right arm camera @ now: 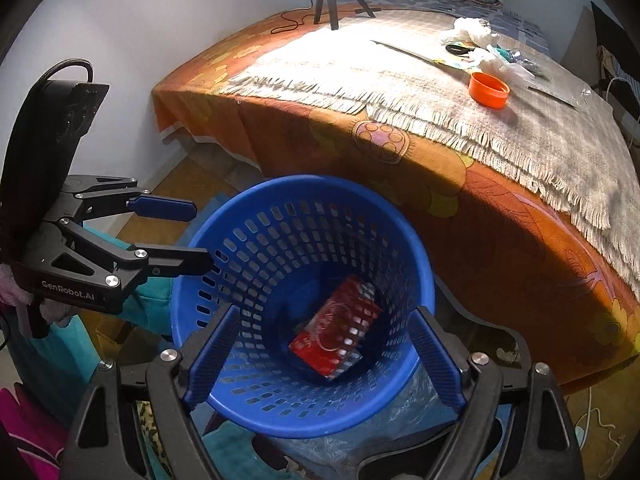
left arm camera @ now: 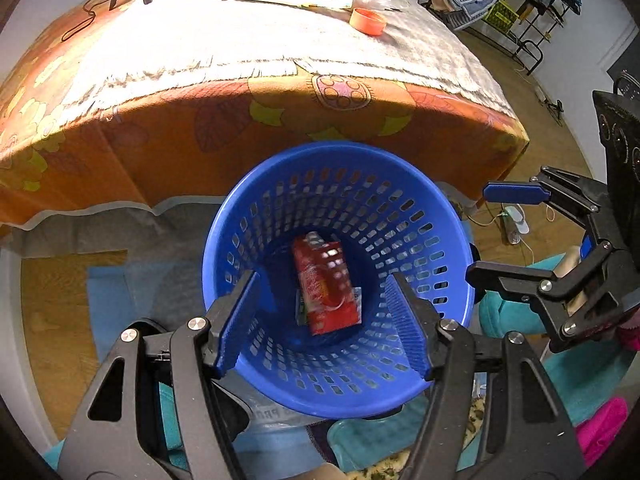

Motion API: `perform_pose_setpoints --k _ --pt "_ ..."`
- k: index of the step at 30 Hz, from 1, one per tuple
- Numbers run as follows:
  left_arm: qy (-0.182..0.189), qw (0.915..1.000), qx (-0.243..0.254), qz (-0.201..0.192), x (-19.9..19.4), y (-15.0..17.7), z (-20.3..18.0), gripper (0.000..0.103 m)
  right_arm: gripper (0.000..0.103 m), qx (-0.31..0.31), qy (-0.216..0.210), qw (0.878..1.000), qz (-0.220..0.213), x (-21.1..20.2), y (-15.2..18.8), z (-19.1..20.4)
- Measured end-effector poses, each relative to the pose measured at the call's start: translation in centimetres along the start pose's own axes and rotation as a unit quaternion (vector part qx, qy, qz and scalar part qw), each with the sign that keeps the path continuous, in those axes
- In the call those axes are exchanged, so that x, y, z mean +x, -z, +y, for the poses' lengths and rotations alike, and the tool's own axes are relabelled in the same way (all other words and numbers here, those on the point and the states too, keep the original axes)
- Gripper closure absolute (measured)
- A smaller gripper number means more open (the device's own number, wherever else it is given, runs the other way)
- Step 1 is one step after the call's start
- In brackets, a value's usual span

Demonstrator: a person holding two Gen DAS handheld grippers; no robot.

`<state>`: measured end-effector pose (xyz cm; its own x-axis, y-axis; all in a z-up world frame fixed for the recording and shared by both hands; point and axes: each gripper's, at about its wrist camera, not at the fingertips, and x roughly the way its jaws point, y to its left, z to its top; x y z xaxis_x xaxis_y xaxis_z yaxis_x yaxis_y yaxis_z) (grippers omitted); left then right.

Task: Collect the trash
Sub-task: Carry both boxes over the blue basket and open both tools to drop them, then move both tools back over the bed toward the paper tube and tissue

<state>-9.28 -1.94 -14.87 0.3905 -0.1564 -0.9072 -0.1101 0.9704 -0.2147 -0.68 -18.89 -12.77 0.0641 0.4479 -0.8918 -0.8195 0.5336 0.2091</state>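
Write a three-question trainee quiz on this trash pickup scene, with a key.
1. True or false: the red carton lies inside the blue basket.
2. Multiple choice: the orange cap rests on A) the floor, B) the fringed grey cloth on the table, C) the basket's bottom.
3. Fill in: the left gripper and right gripper both stand ____ above the basket, with nothing between their pads.

Key: 1 true; 2 B; 3 open.
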Motion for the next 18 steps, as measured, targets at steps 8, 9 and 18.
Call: perform_pose_setpoints --k 8,9,18 --pt "-0.002 1.0000 -0.001 -0.005 -0.2 -0.6 0.1 0.036 0.015 0.008 0.006 1.000 -0.013 -0.8 -0.4 -0.5" --pt "-0.002 1.0000 -0.002 -0.007 -0.2 -0.8 0.1 0.036 0.015 0.011 0.006 1.000 -0.015 -0.9 -0.5 -0.7" --pt "0.004 0.9993 -0.027 -0.024 -1.4 -4.2 0.9 0.036 0.015 0.047 0.016 0.998 -0.033 -2.0 -2.1 -3.0"
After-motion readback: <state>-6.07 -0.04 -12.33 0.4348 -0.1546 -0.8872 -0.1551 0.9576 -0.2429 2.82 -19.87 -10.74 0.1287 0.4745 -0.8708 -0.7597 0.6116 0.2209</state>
